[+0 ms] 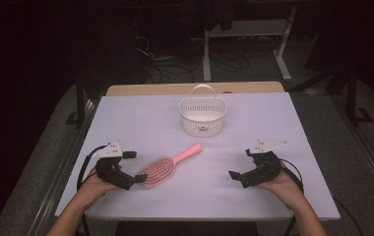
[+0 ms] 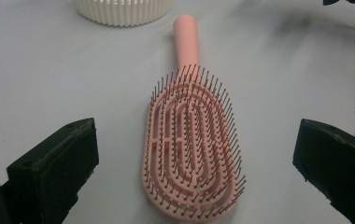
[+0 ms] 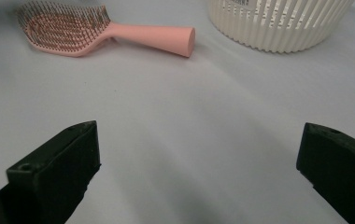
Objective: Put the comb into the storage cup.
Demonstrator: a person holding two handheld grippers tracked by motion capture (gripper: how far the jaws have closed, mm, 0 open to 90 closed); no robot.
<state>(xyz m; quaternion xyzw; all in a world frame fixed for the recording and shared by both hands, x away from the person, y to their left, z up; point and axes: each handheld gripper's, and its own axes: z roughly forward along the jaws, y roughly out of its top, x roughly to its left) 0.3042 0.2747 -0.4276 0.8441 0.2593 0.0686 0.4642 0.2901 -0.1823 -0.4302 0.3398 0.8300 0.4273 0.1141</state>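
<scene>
- hairbrush (image 1: 168, 164) lies flat on the desk (image 1: 126, 118), bristle end just in front of my left gripper (image 1: 132, 167), handle pointing away toward the basket (image 1: 202, 116)
- basket stands further back, about mid-desk
- my right gripper (image 1: 241, 166) rests well off to the brush's right, bare desk between

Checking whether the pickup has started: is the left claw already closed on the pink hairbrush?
No: in the left gripper view the left claw stands wide open, with the hairbrush lying untouched on the table between its jaws.
</scene>
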